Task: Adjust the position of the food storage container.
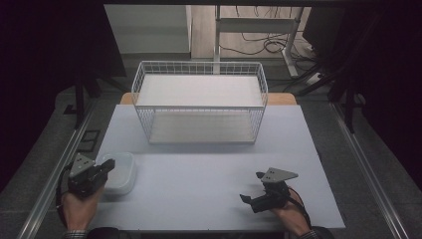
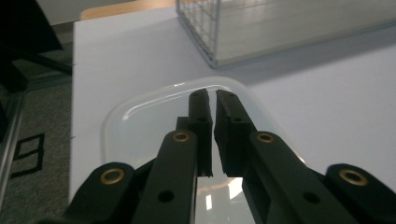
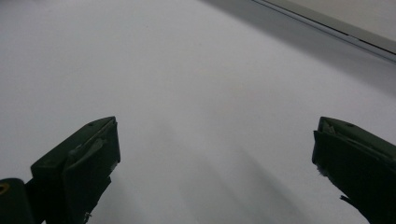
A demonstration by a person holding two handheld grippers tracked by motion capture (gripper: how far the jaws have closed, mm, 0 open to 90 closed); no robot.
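A shallow translucent white plastic container (image 1: pixel 123 174) with rounded corners sits at the table's near left. My left gripper (image 1: pixel 108 164) reaches over it from the left. In the left gripper view the container (image 2: pixel 140 116) lies under the jaws, and the left gripper (image 2: pixel 210 95) is shut, with only a thin slit between the pads and nothing that I can see in it. My right gripper (image 1: pixel 251 186) rests at the near right of the table, held on its side. Its jaws stand wide open over bare tabletop, as the right gripper view shows of the right gripper (image 3: pixel 215 154).
A white wire basket (image 1: pixel 199 67) with a flat white floor stands at the table's far middle; its corner (image 2: pixel 201 28) is ahead of the left gripper. The pale table (image 1: pixel 199 174) stretches between the hands. Metal rails flank both sides, and cables lie on the floor beyond.
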